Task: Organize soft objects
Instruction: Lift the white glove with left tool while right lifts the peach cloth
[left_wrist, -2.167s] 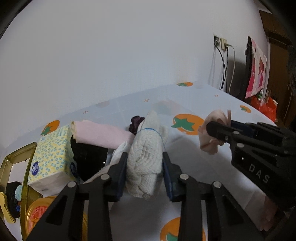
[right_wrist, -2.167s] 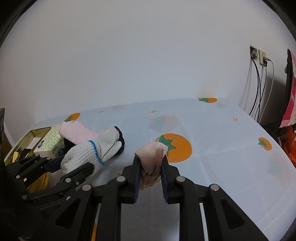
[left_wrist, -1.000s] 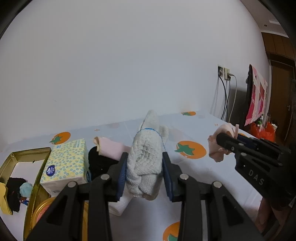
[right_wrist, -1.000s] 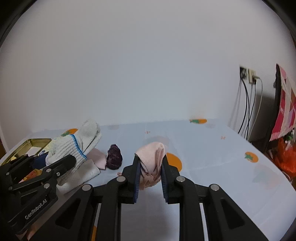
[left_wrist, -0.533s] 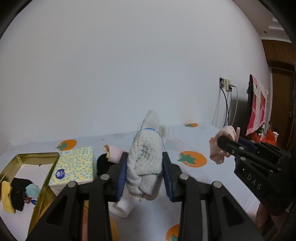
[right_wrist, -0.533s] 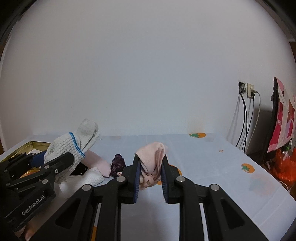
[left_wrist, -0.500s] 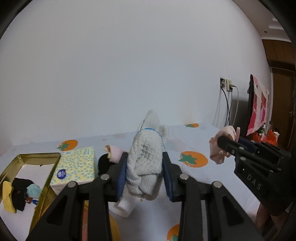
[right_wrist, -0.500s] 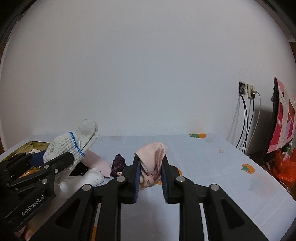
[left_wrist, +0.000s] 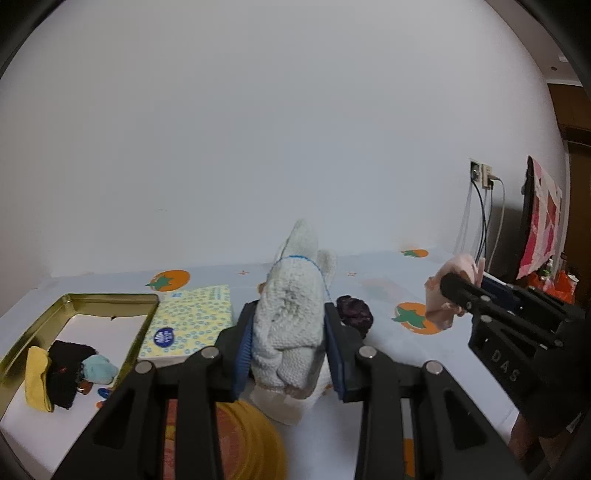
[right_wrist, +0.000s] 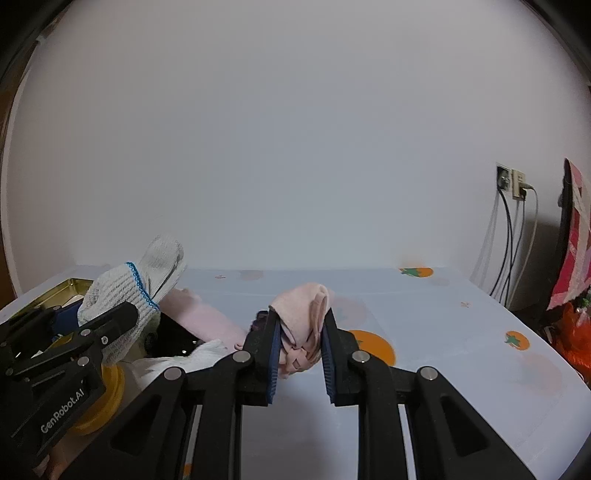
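Note:
My left gripper (left_wrist: 289, 343) is shut on a white knitted work glove (left_wrist: 291, 317) with a blue cuff line and holds it above the table; the glove also shows in the right wrist view (right_wrist: 129, 295). My right gripper (right_wrist: 300, 347) is shut on a pale pink cloth (right_wrist: 303, 325), also seen at the right of the left wrist view (left_wrist: 448, 291). A gold metal tin (left_wrist: 40, 328) at the left holds a yellow, a black and a teal soft item. A dark purple scrunchie (left_wrist: 354, 314), a pink folded cloth (right_wrist: 199, 321) and a white cloth (right_wrist: 184, 360) lie on the table.
A yellow tissue pack (left_wrist: 188, 321) lies beside the tin. A round yellow-rimmed lid (left_wrist: 236, 443) sits under my left gripper. The table has a white cover (right_wrist: 443, 369) with orange fruit prints. Cables and a socket (right_wrist: 511, 184) are on the right wall.
Both grippers have kept their hold and stayed lifted. The left view has swung left, showing more of the tin; the right gripper shifted slightly toward the pile.

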